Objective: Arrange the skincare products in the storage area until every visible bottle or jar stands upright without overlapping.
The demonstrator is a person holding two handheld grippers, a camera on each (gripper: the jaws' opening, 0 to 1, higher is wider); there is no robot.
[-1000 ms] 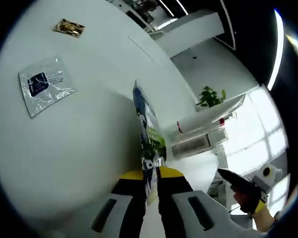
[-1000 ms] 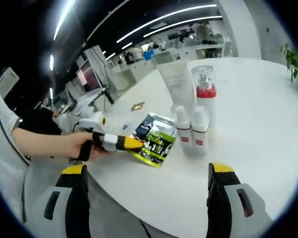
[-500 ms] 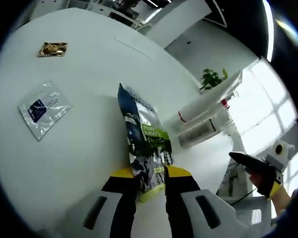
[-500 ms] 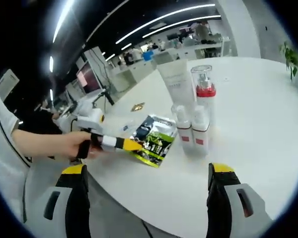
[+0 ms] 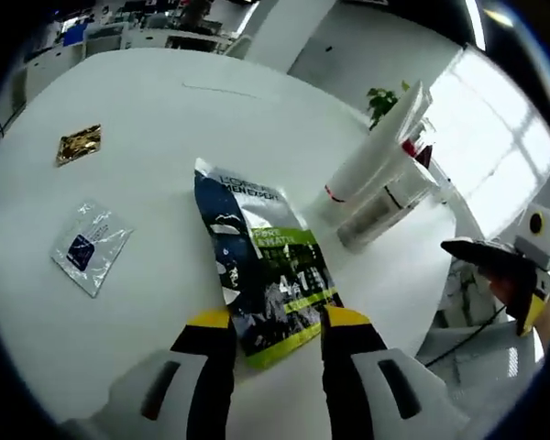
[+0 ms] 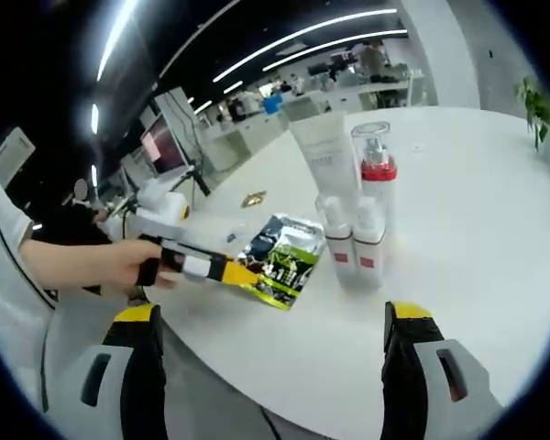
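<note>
- Round white table (image 5: 156,137): the landmark for every item below; also seen in the right gripper view (image 6: 477,229).
- Sachet pack (image 5: 261,266): flat pouch, dark blue and black upper part with white lettering, bright lime-green band and lower edge. It lies face up near the table's edge. In the right gripper view (image 6: 284,257) it sits just beside the bottles, on their left.
- Left gripper (image 5: 275,332): black jaws with yellow tips stand either side of the pack's lower end; the pack sits between them, and whether they press on it or merely flank it cannot be told. In the right gripper view (image 6: 243,272) its yellow tip meets the pack's near corner, with a person's hand (image 6: 119,266) on the handle.
- Tall white tube (image 6: 323,147): upright, tapered, farthest back in the bottle group.
- Clear pump bottle (image 6: 374,170): upright, red collar, transparent cap, just beside the tube.
- Two small white bottles (image 6: 353,240): upright, side by side and touching, each with a red label band, in front of the tube and pump bottle.
- Clear sachet (image 5: 92,247): flat, with a dark blue label, well apart from the pack.
- Gold foil packet (image 5: 78,144): small, crinkled, farther out on the table.
- Right gripper (image 6: 266,341): jaws spread wide apart with nothing between them, off the table's edge.
</note>
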